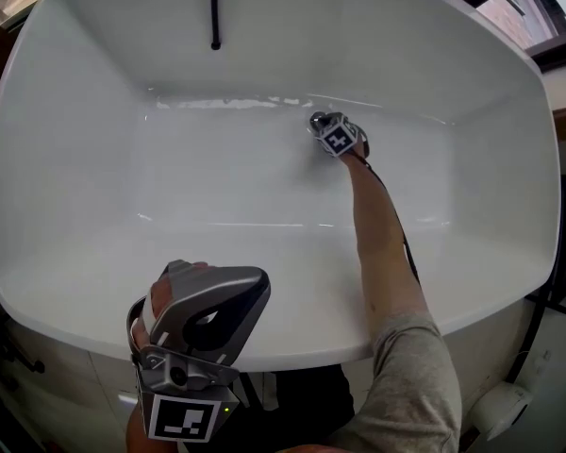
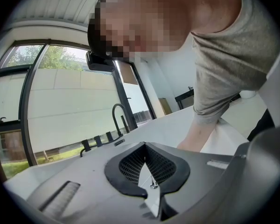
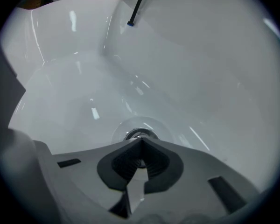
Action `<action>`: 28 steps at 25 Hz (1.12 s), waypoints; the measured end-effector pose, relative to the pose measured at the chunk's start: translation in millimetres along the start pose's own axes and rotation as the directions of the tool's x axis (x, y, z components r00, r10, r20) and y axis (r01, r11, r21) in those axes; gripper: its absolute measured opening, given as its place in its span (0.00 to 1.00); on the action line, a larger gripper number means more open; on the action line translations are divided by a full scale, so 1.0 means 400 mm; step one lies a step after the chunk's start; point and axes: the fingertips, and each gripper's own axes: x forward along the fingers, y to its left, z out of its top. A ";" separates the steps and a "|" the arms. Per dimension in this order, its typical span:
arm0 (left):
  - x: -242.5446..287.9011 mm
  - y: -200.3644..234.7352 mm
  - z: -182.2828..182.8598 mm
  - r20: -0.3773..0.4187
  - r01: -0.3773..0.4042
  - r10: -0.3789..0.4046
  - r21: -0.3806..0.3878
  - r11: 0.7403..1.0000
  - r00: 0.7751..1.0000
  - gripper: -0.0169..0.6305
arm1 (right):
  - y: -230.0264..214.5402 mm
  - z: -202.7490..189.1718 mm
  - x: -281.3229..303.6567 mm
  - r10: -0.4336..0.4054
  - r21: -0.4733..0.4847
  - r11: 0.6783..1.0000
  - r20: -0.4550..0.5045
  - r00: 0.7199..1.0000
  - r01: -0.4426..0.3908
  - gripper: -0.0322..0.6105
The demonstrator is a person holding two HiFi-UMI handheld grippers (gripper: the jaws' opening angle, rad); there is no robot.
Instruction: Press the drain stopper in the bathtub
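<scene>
The chrome drain stopper [image 1: 317, 121] sits in the floor of the white bathtub [image 1: 94, 281], towards the far side. My right gripper [image 1: 326, 132] reaches down to it on an outstretched bare arm. In the right gripper view the jaws are shut, and my right gripper [image 3: 141, 142] has its tips right at the near edge of the drain stopper [image 3: 139, 134]; whether they touch it I cannot tell. My left gripper [image 1: 208, 295] is held above the tub's near rim, pointing up. In its own view my left gripper [image 2: 144, 147] is shut and empty.
A black spout [image 1: 215, 17] hangs over the tub's far wall, also seen as the spout [image 3: 134, 12] from the right gripper. Windows [image 1: 524, 12] line the far right corner. A black tap [image 2: 118, 116] stands by the glass behind the tub. The person leans over the near rim [image 1: 302, 355].
</scene>
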 end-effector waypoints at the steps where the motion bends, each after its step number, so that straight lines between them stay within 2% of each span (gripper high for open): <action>1: 0.000 0.000 0.000 0.002 0.002 -0.002 0.004 1.000 1.000 0.04 | 0.001 -0.010 0.009 -0.003 -0.021 1.000 -0.013 1.000 0.002 0.06; 5: -0.001 -0.002 -0.009 0.002 0.006 -0.006 0.015 1.000 1.000 0.04 | 0.006 -0.010 0.022 0.000 -0.071 0.998 -0.003 1.000 0.000 0.06; 9: 0.000 -0.005 -0.015 -0.001 0.003 -0.003 0.017 1.000 1.000 0.04 | 0.009 -0.012 0.034 -0.042 -0.138 0.990 -0.073 0.996 0.031 0.05; 11: -0.001 -0.007 -0.015 -0.005 0.003 -0.002 0.009 1.000 1.000 0.04 | 0.013 -0.017 0.033 -0.030 -0.093 0.995 -0.087 0.996 0.022 0.05; 14: 0.004 -0.002 -0.006 0.000 -0.004 0.004 0.005 1.000 1.000 0.04 | -0.012 -0.001 0.000 -0.017 0.050 0.999 -0.014 1.000 0.018 0.06; 16: 0.005 0.009 -0.002 0.008 -0.021 0.020 0.009 1.000 1.000 0.04 | -0.034 0.023 -0.031 -0.015 0.064 0.998 0.042 0.999 0.012 0.05; 22: -0.008 0.049 -0.012 0.046 -0.096 0.097 -0.009 0.995 0.994 0.04 | -0.049 0.093 -0.161 0.008 0.017 1.000 0.086 0.996 -0.010 0.05; 28: -0.013 0.055 -0.030 0.073 -0.127 0.127 -0.005 0.992 0.989 0.04 | 0.021 0.276 -0.450 0.080 -0.117 0.992 0.244 0.966 -0.053 0.05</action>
